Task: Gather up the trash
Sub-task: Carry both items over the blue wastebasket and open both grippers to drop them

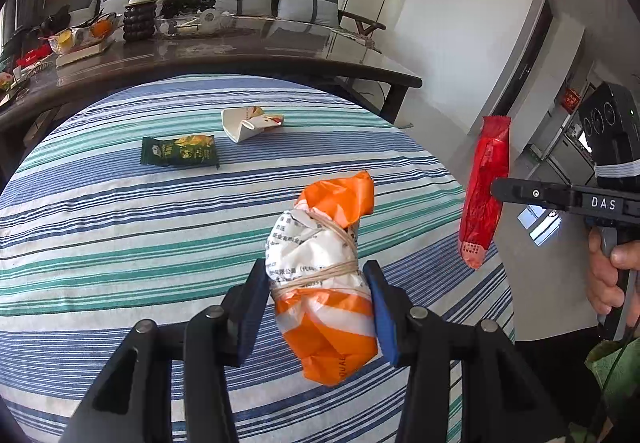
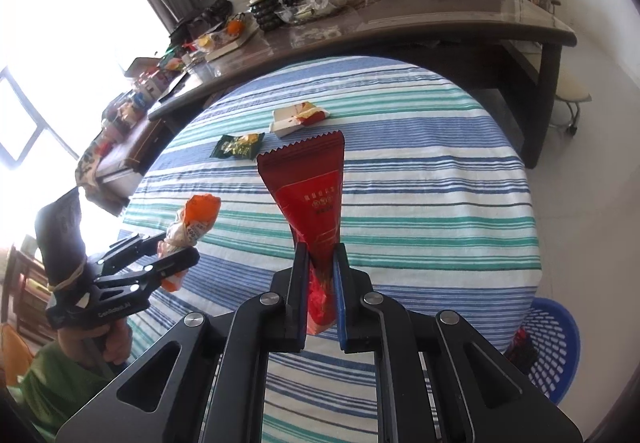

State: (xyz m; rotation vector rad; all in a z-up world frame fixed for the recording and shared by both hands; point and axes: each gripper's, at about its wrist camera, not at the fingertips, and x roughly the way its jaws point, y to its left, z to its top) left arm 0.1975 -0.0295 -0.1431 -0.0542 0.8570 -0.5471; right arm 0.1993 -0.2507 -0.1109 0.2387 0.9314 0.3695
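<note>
My left gripper (image 1: 318, 283) is shut on an orange and white bag bundle (image 1: 320, 267) tied with rubber bands, held above the striped table; the gripper (image 2: 176, 249) and the bundle (image 2: 192, 223) also show in the right wrist view. My right gripper (image 2: 322, 255) is shut on a red wrapper (image 2: 312, 195), held upright beyond the table's right edge; the wrapper (image 1: 484, 191) also shows in the left wrist view. A green snack packet (image 1: 180, 151) (image 2: 238, 147) and a crumpled white carton (image 1: 250, 123) (image 2: 298, 117) lie on the far part of the table.
The round table has a blue, teal and white striped cloth (image 1: 120, 235). A blue plastic basket (image 2: 554, 347) stands on the floor at the table's right. A long dark table (image 1: 240, 55) with a plant, fruit bowl and clutter stands behind, with a sofa beyond.
</note>
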